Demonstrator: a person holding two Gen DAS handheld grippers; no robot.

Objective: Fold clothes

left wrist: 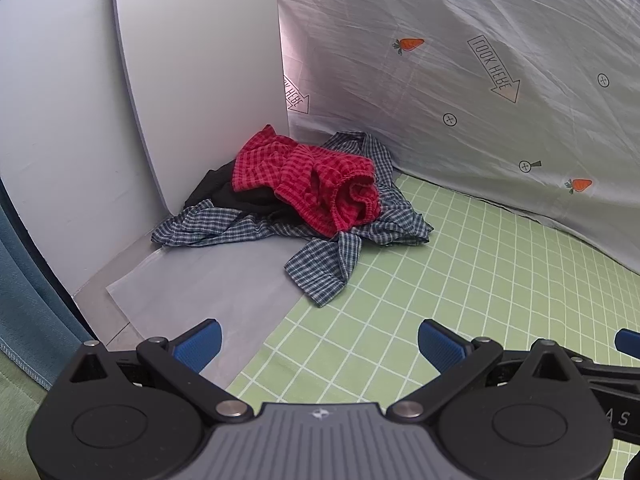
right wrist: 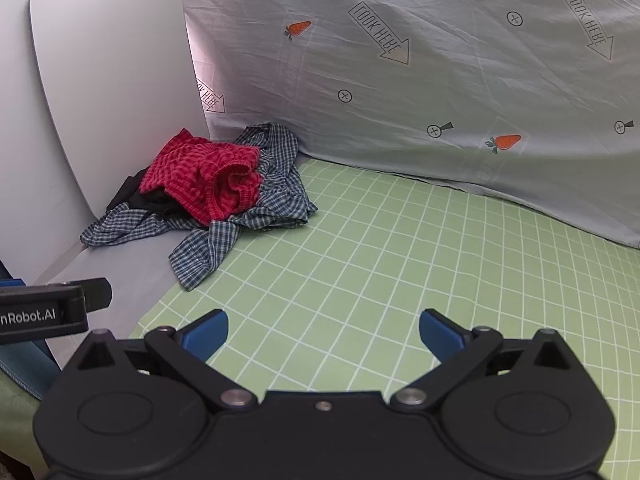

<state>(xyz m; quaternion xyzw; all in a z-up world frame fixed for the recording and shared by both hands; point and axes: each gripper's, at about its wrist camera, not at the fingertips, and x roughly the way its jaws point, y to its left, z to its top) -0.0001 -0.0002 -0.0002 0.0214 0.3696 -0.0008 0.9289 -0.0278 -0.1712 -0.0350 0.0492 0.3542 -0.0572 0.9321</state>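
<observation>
We hold both claws spread wide and empty, tilted down toward the green checked cloth (right wrist: 380,248). The left claw (left wrist: 319,346) and right claw (right wrist: 324,334) hover well short of the clothes pile, likely ready to reach for it. The pile sits in the corner against the white panel (left wrist: 192,80): a red checked garment (left wrist: 316,184) on top, a black piece (left wrist: 224,196) under it, a blue plaid shirt (left wrist: 324,268) beneath, all unfolded.
</observation>
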